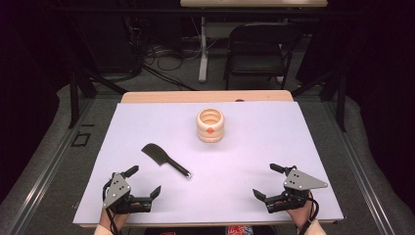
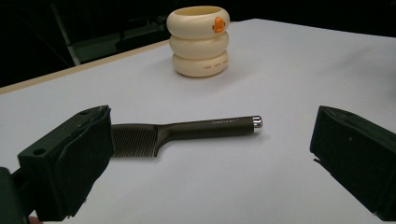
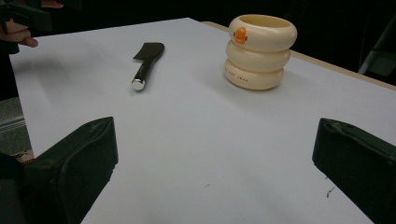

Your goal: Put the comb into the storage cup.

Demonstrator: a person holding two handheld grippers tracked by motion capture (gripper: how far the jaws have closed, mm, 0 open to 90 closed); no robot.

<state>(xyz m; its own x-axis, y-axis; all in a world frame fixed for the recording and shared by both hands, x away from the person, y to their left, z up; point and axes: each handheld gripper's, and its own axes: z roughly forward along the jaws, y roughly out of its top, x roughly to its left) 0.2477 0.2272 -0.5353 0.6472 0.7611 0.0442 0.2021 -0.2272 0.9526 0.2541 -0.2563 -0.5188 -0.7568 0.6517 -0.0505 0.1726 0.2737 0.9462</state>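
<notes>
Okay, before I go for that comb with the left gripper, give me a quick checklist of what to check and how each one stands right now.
1. Left gripper jaws wide apart with nothing between them: ok.
2. Comb lies flat on the table, handle with the silver tip toward the person's side, nothing on top of it: ok.
3. Path from the left gripper to the comb free of other things: ok.
4. Cream ringed cup stands upright, well apart from the comb: ok.
5. Right gripper open, near the table's front edge, away from the comb: ok.
6. Whether the cup is empty inside: cannot tell.
</notes>
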